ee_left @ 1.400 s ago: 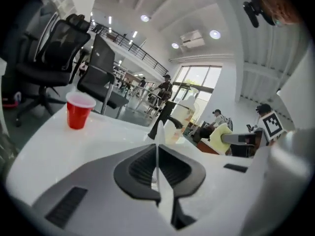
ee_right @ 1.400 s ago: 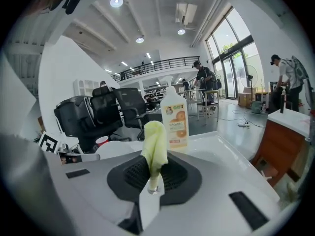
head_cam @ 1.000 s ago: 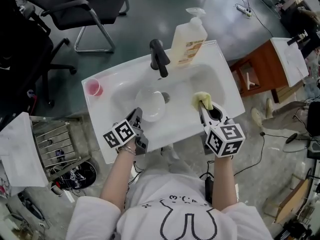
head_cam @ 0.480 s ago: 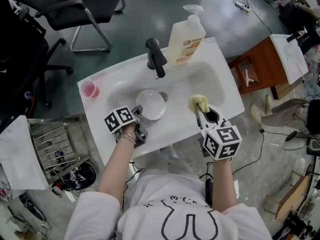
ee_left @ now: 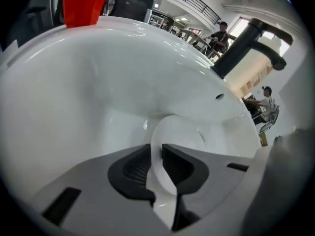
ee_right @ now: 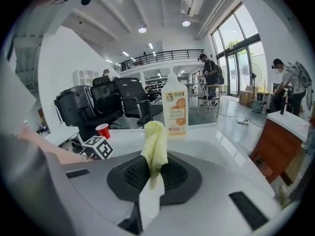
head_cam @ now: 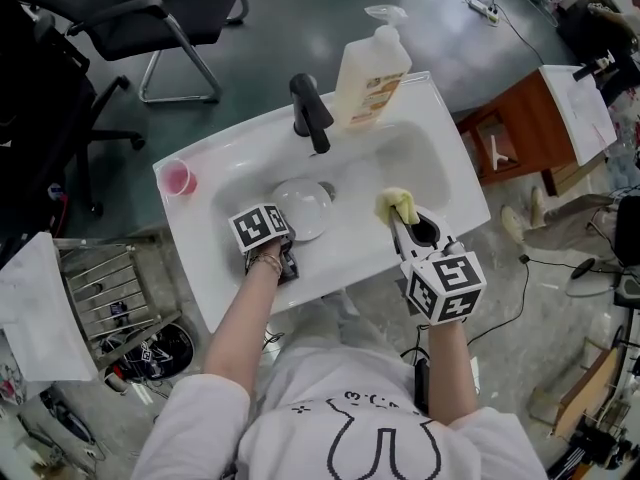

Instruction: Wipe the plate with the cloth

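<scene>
left tongs (ee_left: 156,154) just eased apart, plate (ee_left: 177,131) rim between them; right tongs (ee_right: 155,167) pinch the yellow cloth (ee_right: 155,140)

Left tool (ee_left: 156,150) pointing steeply down, jaws just opening around plate (ee_left: 173,131) rim, right tool (ee_right: 154,170) clamped on cloth (ee_right: 155,140)

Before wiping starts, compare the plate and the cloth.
The plate is white and lies in the sink; the cloth is yellow and bunched. The plate's rim sits between the left gripper's jaws, which have just been opening; the right gripper is shut on the cloth. Both are over the sink.
</scene>
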The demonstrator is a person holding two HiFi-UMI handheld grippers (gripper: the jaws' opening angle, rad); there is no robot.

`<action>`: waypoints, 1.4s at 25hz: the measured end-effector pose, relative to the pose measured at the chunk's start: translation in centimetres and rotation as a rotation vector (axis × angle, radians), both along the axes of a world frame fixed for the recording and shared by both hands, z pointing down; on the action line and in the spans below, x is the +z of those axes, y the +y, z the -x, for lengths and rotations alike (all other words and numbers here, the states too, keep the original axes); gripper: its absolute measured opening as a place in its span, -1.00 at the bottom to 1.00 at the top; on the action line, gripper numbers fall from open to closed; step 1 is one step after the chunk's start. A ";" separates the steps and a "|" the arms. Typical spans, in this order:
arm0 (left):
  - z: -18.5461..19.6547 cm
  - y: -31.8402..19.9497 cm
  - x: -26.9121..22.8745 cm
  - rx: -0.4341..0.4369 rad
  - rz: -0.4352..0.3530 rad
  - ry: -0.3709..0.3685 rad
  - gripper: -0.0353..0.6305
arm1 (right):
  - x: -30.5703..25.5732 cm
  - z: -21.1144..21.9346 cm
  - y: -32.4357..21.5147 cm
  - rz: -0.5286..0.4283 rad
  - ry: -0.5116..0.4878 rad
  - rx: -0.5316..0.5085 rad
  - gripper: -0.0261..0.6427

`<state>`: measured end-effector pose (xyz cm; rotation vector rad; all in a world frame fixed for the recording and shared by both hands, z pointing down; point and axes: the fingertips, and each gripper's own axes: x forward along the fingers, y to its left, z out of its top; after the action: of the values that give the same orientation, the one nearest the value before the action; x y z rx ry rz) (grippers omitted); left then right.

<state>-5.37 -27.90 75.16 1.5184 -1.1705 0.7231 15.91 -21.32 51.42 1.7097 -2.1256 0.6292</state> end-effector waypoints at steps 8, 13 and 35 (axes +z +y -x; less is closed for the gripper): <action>0.3 -0.1 0.7 0.019 -0.011 -0.068 -0.64 | -0.4 0.2 0.6 0.001 0.018 -0.013 -0.78; 0.5 0.0 0.2 0.033 -0.022 -0.070 -0.58 | -0.5 0.2 1.1 -0.006 0.020 -0.015 -0.78; 1.8 -2.2 -16.7 0.083 -0.497 -0.002 0.29 | -7.2 0.2 -1.1 -0.133 0.070 -0.049 -0.78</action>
<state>-7.15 -30.11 58.45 1.9852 -1.3614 0.5061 15.70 -22.42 44.19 1.7145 -2.1963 0.4161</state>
